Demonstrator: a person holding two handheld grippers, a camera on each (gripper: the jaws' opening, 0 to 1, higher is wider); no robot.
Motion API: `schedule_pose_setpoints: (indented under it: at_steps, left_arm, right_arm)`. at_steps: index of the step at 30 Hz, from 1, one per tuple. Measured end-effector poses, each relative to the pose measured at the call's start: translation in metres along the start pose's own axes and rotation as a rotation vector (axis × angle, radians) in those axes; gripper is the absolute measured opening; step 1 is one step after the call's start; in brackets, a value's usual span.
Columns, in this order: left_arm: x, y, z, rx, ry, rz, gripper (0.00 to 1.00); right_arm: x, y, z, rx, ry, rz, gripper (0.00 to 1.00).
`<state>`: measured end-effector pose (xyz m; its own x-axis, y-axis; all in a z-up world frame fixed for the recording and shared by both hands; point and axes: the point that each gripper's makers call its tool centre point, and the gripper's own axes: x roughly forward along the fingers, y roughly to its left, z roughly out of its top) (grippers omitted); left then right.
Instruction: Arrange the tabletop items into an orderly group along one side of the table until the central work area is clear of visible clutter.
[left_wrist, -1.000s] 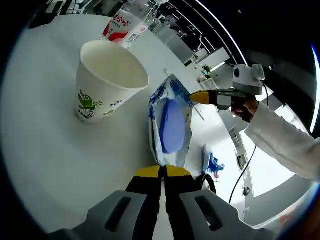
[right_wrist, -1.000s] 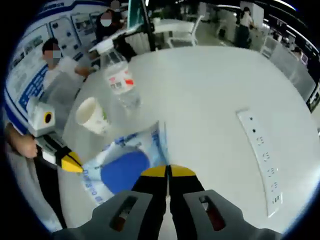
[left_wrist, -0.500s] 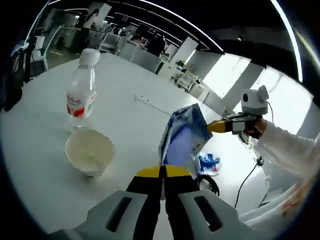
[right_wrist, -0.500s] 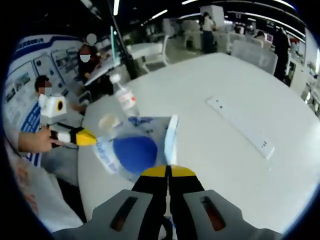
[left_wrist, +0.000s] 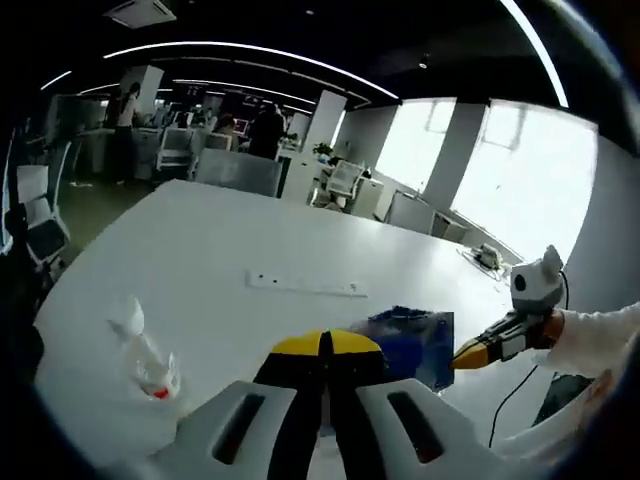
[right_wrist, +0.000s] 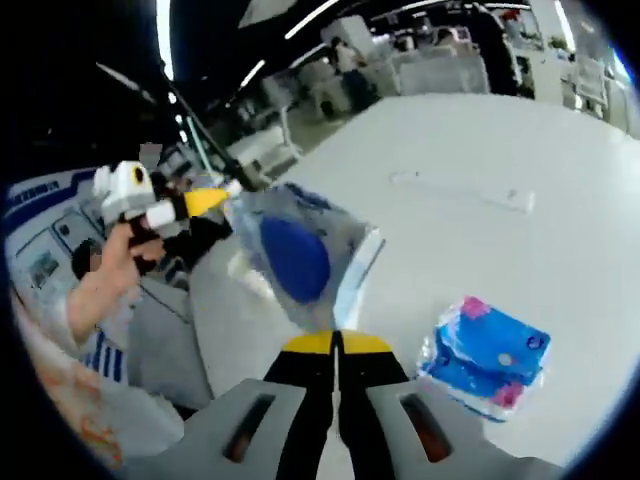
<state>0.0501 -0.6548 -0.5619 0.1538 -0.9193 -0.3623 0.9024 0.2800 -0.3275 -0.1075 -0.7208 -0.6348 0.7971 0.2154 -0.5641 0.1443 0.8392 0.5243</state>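
Observation:
A blue and white wipes packet (left_wrist: 412, 343) hangs in the air above the white table (left_wrist: 200, 250), stretched between both grippers. My left gripper (left_wrist: 323, 348) is shut on its near edge. The right gripper (left_wrist: 470, 353) comes in from the right and pinches the far corner. In the right gripper view the packet (right_wrist: 300, 255) shows its blue oval lid. There my right gripper (right_wrist: 337, 345) is shut on its lower edge, and the left gripper (right_wrist: 215, 200) holds the upper left corner.
A clear water bottle (left_wrist: 145, 355) with a red label leans at the lower left. A white power strip (left_wrist: 305, 287) lies mid-table. A blue and pink tissue pack (right_wrist: 487, 355) rests on the table near my right gripper. Chairs and desks stand beyond the table.
Both grippers have lifted the packet well above the table and both views have tilted up. The paper cup has left the left gripper view; the tissue pack has come into the right gripper view.

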Motion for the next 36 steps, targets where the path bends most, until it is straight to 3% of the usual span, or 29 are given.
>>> schedule_pose_setpoints:
  at_steps: [1, 2, 4, 5, 6, 9, 12, 13, 14, 16, 17, 18, 20, 22, 25, 26, 27, 28, 30, 31, 32, 33, 34, 35, 36]
  left_arm:
    - [0.003, 0.0, 0.002, 0.003, 0.006, -0.004, 0.0]
    - [0.009, -0.005, -0.001, 0.019, 0.046, -0.033, 0.0]
    - [0.021, -0.005, -0.008, 0.012, 0.06, -0.047, 0.0]
    - [0.023, -0.006, -0.011, 0.006, 0.068, -0.05, 0.0]
    - [0.022, -0.009, -0.012, 0.004, 0.063, -0.056, 0.0]
    - [0.015, -0.018, -0.014, -0.023, 0.042, -0.07, 0.0]
    - [0.0, -0.005, -0.02, -0.026, -0.009, 0.01, 0.0]
    - [-0.012, 0.003, -0.029, -0.095, -0.018, 0.042, 0.0]
    - [-0.022, 0.003, -0.04, -0.209, -0.042, 0.031, 0.06]
    - [-0.033, 0.001, -0.063, -0.381, -0.027, 0.023, 0.46]
    - [-0.038, -0.004, -0.082, -0.435, -0.008, 0.015, 0.6]
    - [-0.041, -0.01, -0.094, -0.447, 0.002, 0.002, 0.68]
    - [-0.045, -0.032, -0.12, -0.502, 0.053, -0.075, 0.66]
    - [-0.039, -0.053, -0.121, -0.633, 0.007, -0.162, 0.7]
    - [-0.033, -0.063, -0.106, -0.838, -0.153, -0.29, 0.86]
    - [-0.034, -0.061, -0.097, -0.858, -0.221, -0.326, 0.87]
    - [-0.037, -0.057, -0.088, -0.873, -0.28, -0.355, 0.85]
    - [-0.046, -0.055, -0.068, -0.896, -0.385, -0.418, 0.79]
    - [-0.058, -0.054, -0.043, -0.944, -0.478, -0.508, 0.6]
    - [-0.059, -0.054, -0.037, -0.939, -0.484, -0.52, 0.53]
    - [-0.05, -0.049, -0.041, -0.86, -0.437, -0.455, 0.41]
    - [-0.045, -0.044, -0.046, -0.811, -0.407, -0.419, 0.11]
    - [-0.04, -0.035, -0.049, -0.771, -0.402, -0.359, 0.01]
    - [-0.041, -0.03, -0.042, -0.823, -0.449, -0.367, 0.0]
    - [-0.047, -0.032, -0.032, -0.907, -0.473, -0.42, 0.0]
  right_arm:
    - [-0.001, 0.01, 0.004, 0.09, -0.042, 0.049, 0.0]
    - [0.0, 0.013, 0.006, 0.121, -0.065, 0.062, 0.0]
    - [0.0, 0.006, 0.006, 0.088, -0.07, 0.019, 0.0]
    - [-0.001, 0.016, 0.027, 0.121, -0.19, 0.085, 0.0]
    - [-0.003, 0.024, 0.036, 0.186, -0.225, 0.129, 0.0]
    - [0.0, 0.03, 0.049, 0.144, -0.212, 0.086, 0.0]
    - [0.0, 0.047, 0.069, 0.243, -0.281, 0.167, 0.0]
    - [-0.001, 0.053, 0.076, 0.268, -0.303, 0.2, 0.0]
    - [-0.005, 0.061, 0.084, 0.268, -0.326, 0.231, 0.0]
    - [-0.012, 0.076, 0.092, 0.253, -0.342, 0.264, 0.0]
    - [-0.015, 0.082, 0.095, 0.253, -0.347, 0.276, 0.0]
    - [-0.018, 0.088, 0.098, 0.253, -0.352, 0.297, 0.0]
    - [-0.028, 0.103, 0.108, 0.268, -0.372, 0.347, 0.0]
    - [-0.038, 0.117, 0.116, 0.275, -0.386, 0.388, 0.0]
    - [-0.058, 0.138, 0.131, 0.282, -0.427, 0.457, 0.0]
    - [-0.064, 0.141, 0.135, 0.29, -0.44, 0.471, 0.0]
    - [-0.07, 0.143, 0.138, 0.299, -0.45, 0.482, 0.0]
    - [-0.076, 0.143, 0.139, 0.308, -0.454, 0.488, 0.0]
    - [-0.085, 0.141, 0.138, 0.312, -0.463, 0.483, 0.0]
    - [-0.086, 0.141, 0.139, 0.315, -0.465, 0.487, 0.0]
    - [-0.093, 0.143, 0.143, 0.367, -0.496, 0.53, 0.0]
    - [-0.096, 0.143, 0.144, 0.396, -0.511, 0.547, 0.0]
    - [-0.1, 0.14, 0.146, 0.417, -0.541, 0.553, 0.0]
    - [-0.097, 0.136, 0.143, 0.415, -0.531, 0.539, 0.0]
    - [-0.095, 0.132, 0.139, 0.404, -0.535, 0.511, 0.0]
